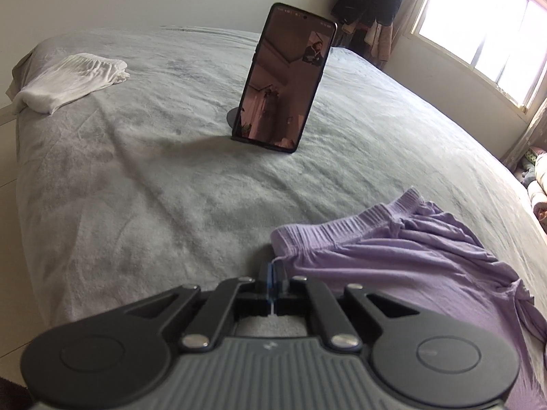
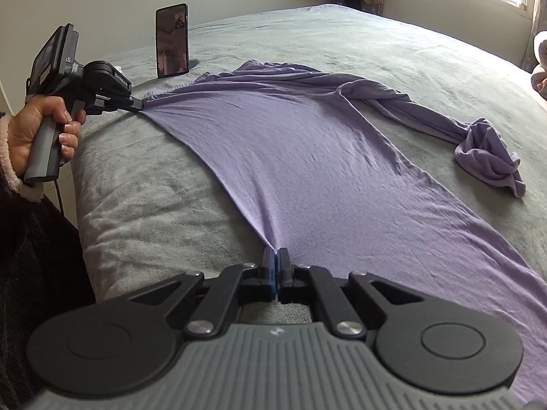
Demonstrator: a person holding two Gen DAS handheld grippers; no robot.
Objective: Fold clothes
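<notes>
Purple trousers (image 2: 307, 157) lie spread on the grey bed (image 2: 136, 198), one leg flat, the other twisted and bunched at the far right (image 2: 489, 160). My right gripper (image 2: 276, 256) is shut on the near edge of the fabric. My left gripper (image 2: 138, 106) is shut on the waistband corner at the left, and the cloth is stretched between the two. In the left wrist view my left gripper (image 1: 273, 270) is shut beside the ribbed waistband (image 1: 342, 232).
A phone (image 1: 283, 78) stands upright on a stand mid-bed; it also shows in the right wrist view (image 2: 172, 41). A folded white garment (image 1: 68, 80) lies at the far left corner. The bed's edge runs along the left. A window (image 1: 495, 30) is at the right.
</notes>
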